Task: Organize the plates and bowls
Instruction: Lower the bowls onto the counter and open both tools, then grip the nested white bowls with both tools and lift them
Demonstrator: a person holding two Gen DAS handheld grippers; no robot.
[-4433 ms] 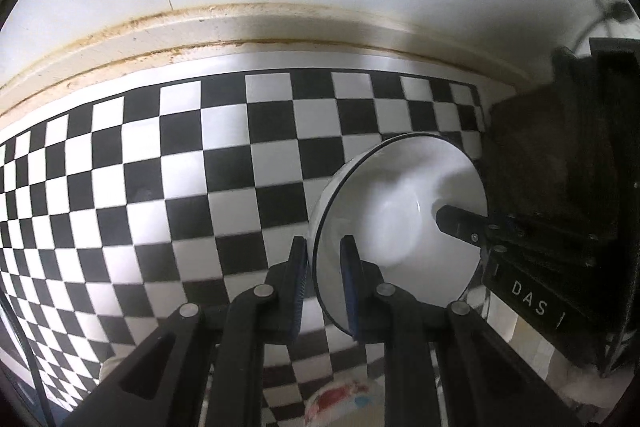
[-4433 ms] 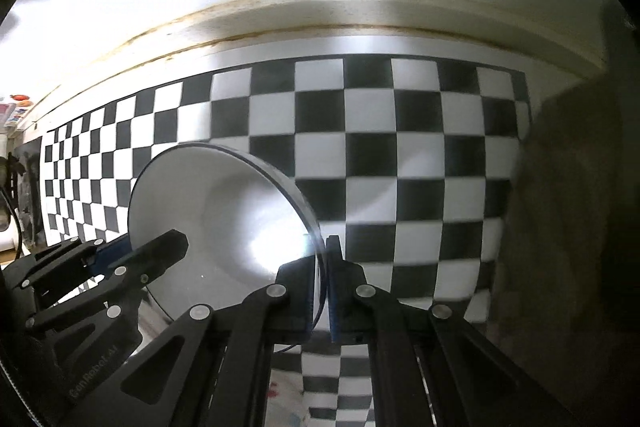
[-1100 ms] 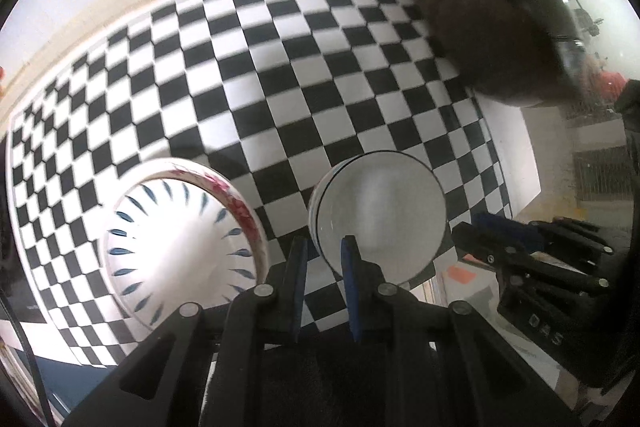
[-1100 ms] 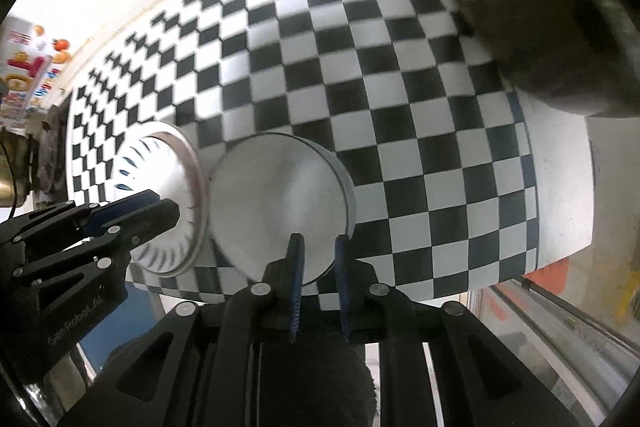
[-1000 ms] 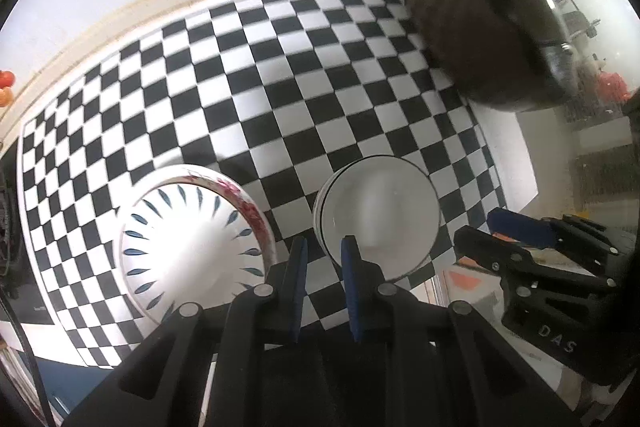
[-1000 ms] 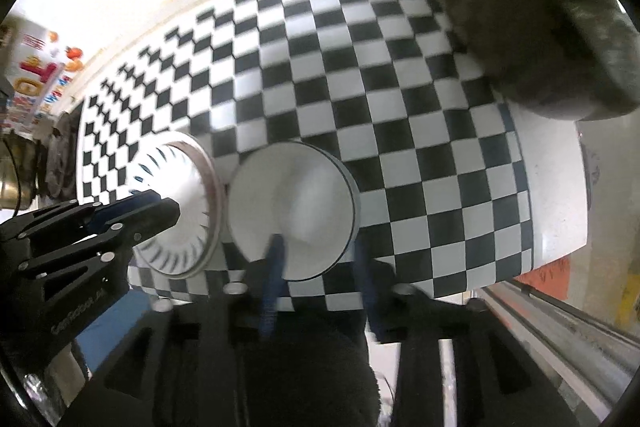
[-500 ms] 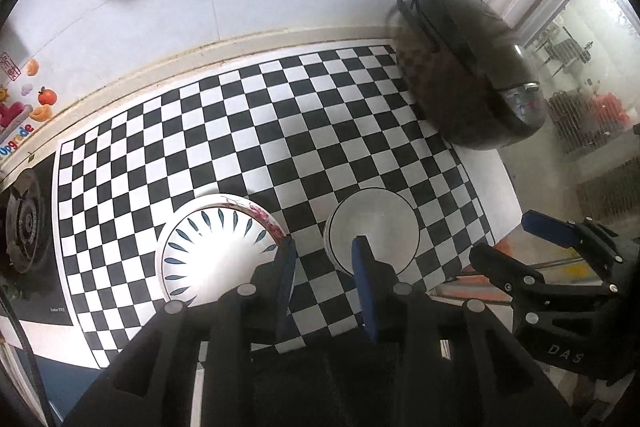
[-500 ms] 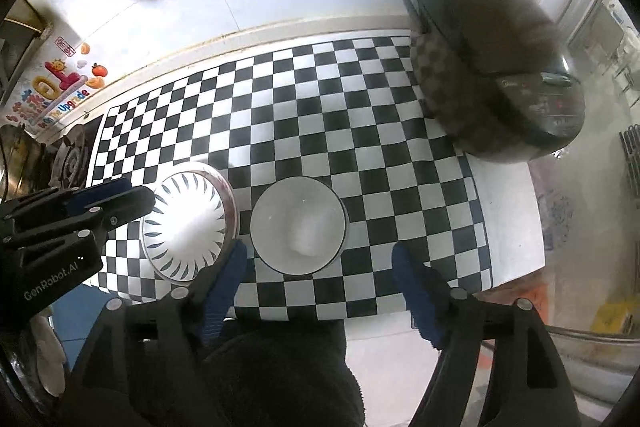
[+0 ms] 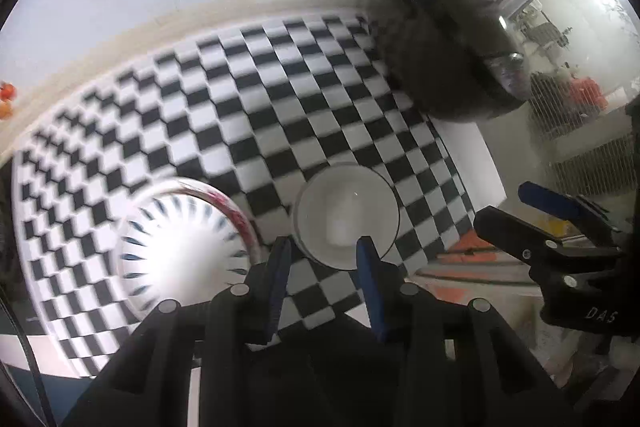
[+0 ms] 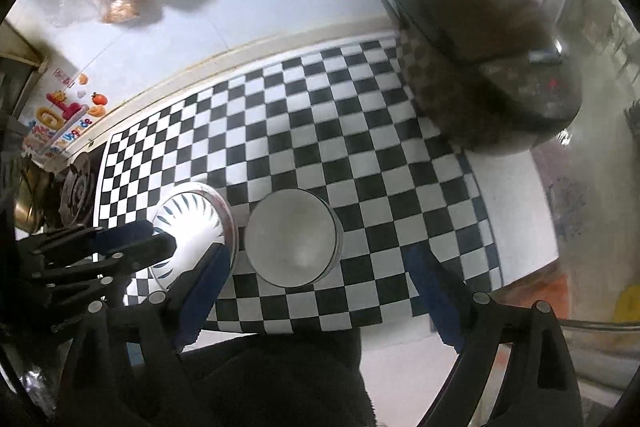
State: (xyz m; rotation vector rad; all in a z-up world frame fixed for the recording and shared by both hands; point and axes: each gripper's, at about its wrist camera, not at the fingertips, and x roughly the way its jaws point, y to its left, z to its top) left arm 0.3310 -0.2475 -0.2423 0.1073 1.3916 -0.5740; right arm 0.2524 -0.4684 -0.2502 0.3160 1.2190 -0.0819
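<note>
Checkered countertop (image 10: pixel 320 131) bears white bowl (image 10: pixel 292 237) beside patterned plate (image 10: pixel 188 223).

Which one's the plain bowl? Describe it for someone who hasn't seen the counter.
Find the checkered counter; near its front edge two dishes sit side by side. The plain white bowl is the right-hand one, all white inside, unlike the patterned bowl with dark blue radial strokes.

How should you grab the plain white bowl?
Pinch the white bowl by its thin rim, coming down from above on the near edge. It sits upright and open, and the patterned bowl crowds its left side. One finger goes inside, one outside.
</note>
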